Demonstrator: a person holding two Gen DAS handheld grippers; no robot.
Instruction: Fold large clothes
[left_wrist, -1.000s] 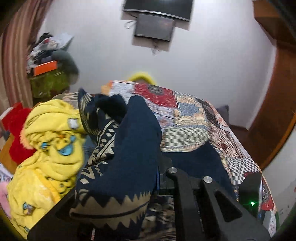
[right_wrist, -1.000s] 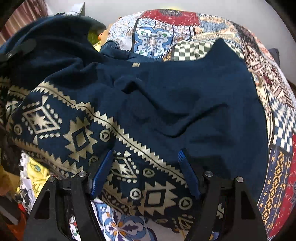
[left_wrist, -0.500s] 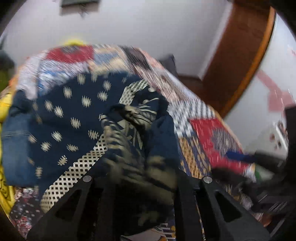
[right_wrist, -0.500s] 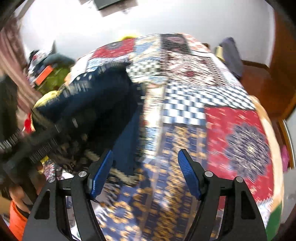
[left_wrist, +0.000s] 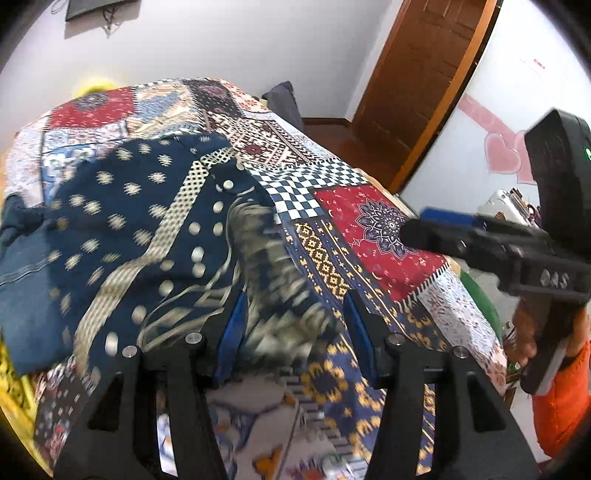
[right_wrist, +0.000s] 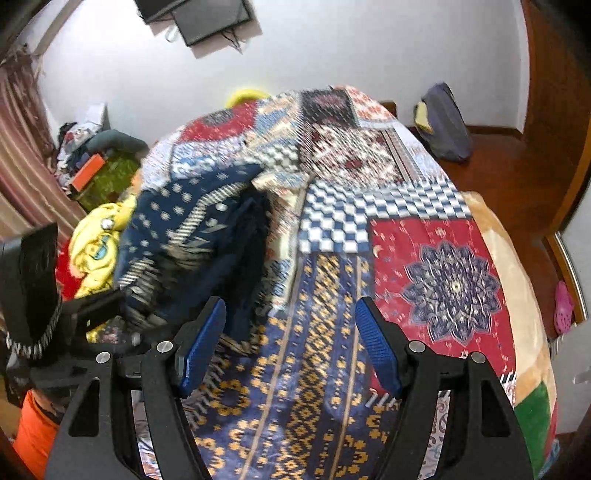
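A large navy garment (left_wrist: 147, 236) with cream dots and bands lies in a loose heap on the left half of the patchwork bedspread (left_wrist: 369, 218); it also shows in the right wrist view (right_wrist: 192, 229). My left gripper (left_wrist: 291, 332) is open, its jaws wide apart just above a blurred fold of the garment at its near edge. My right gripper (right_wrist: 291, 347) is open and empty over bare bedspread (right_wrist: 325, 332), to the right of the garment. The right gripper also shows at the right of the left wrist view (left_wrist: 443, 229).
A yellow cloth (right_wrist: 96, 243) and red fabric lie left of the garment at the bed's edge. A cluttered shelf (right_wrist: 92, 162) stands by the wall. A dark bag (right_wrist: 447, 125) sits on the wooden floor by the door (left_wrist: 424, 74).
My left gripper has let go of the navy garment, which has dropped onto the bed. Both grippers have swung to the right over the bedspread.
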